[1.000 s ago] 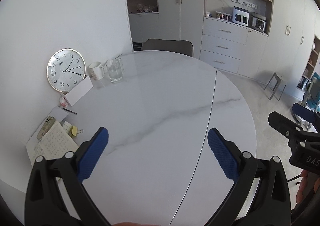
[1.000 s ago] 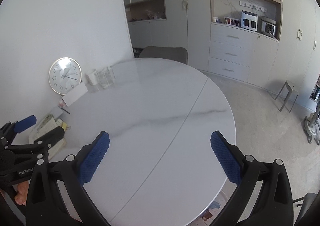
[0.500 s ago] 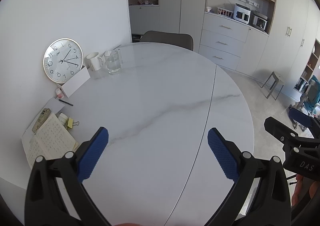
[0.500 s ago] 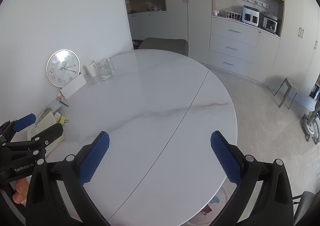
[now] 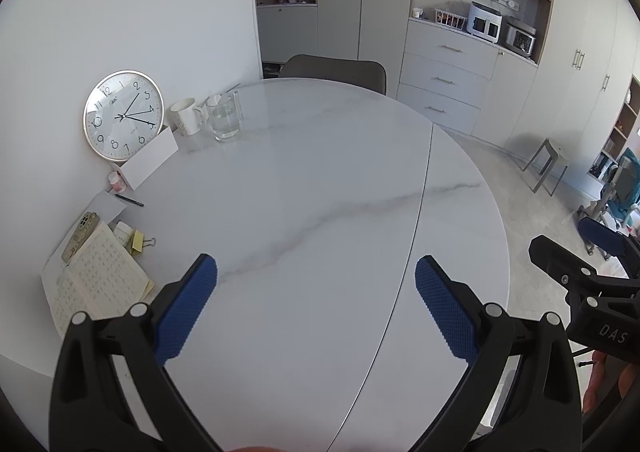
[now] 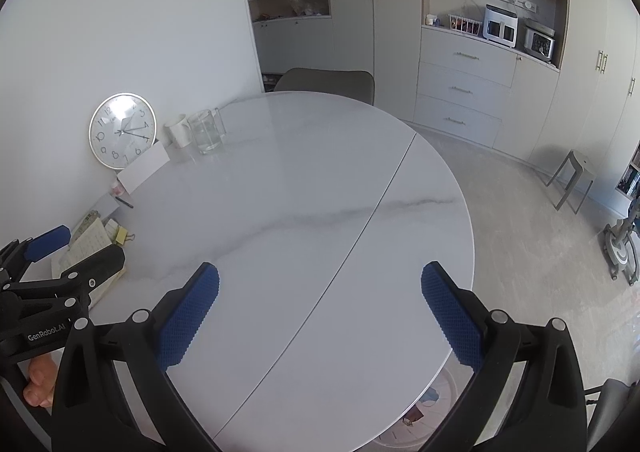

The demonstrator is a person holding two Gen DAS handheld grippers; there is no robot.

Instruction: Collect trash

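While I hold both over the near edge of the round marble worktop (image 5: 320, 172), my left hand-held gripper (image 5: 316, 308) and my right hand-held gripper (image 6: 320, 312) stand with jaws wide apart, gripping nothing. Along the worktop's left edge sit a clock (image 5: 124, 115), a white mug (image 5: 187, 122), a glass jug (image 5: 224, 121) and an open notebook (image 5: 100, 280). I cannot tell which item is trash.

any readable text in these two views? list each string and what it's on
"DAS": white letters on the right gripper body, left wrist view.
"GenRobot.AI": on the left gripper body, right wrist view.
Numerals 1 to 12: wall clock dial; its small logo is unreadable.
Open notebook: handwriting too small to read.
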